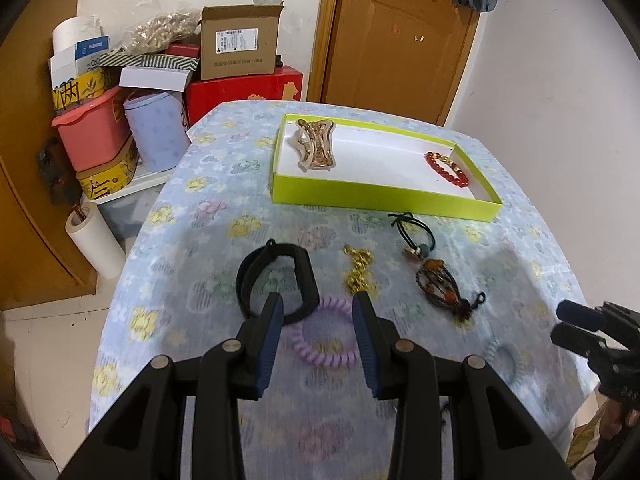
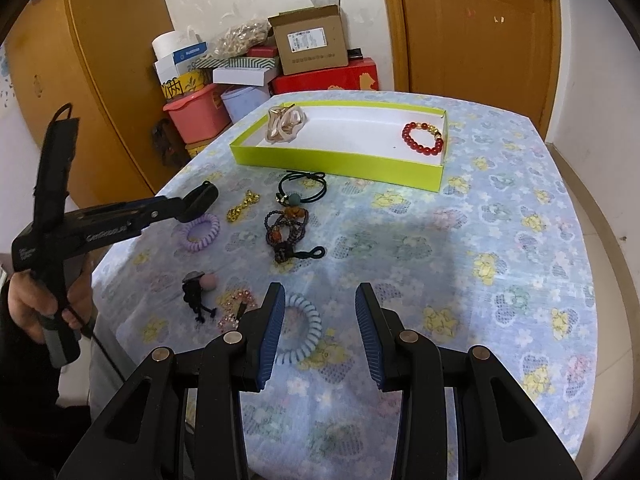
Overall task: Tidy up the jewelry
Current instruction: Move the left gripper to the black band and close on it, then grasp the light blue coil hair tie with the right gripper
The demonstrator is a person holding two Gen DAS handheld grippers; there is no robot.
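Jewelry lies loose on my flowered tablecloth (image 2: 500, 208), in front of the green tray (image 1: 376, 196), which holds a hair claw (image 1: 314, 148) and red bead bracelet (image 2: 423, 138). My left gripper (image 1: 318, 314) is spread above the purple coil tie (image 1: 322, 336), partly hiding it and the black band (image 1: 278, 280). My right gripper (image 2: 320, 308) is spread too, one finger covering the edge of the blue coil tie (image 2: 302, 330). The sparkly piece (image 2: 236, 306) beside it is hard to make out.
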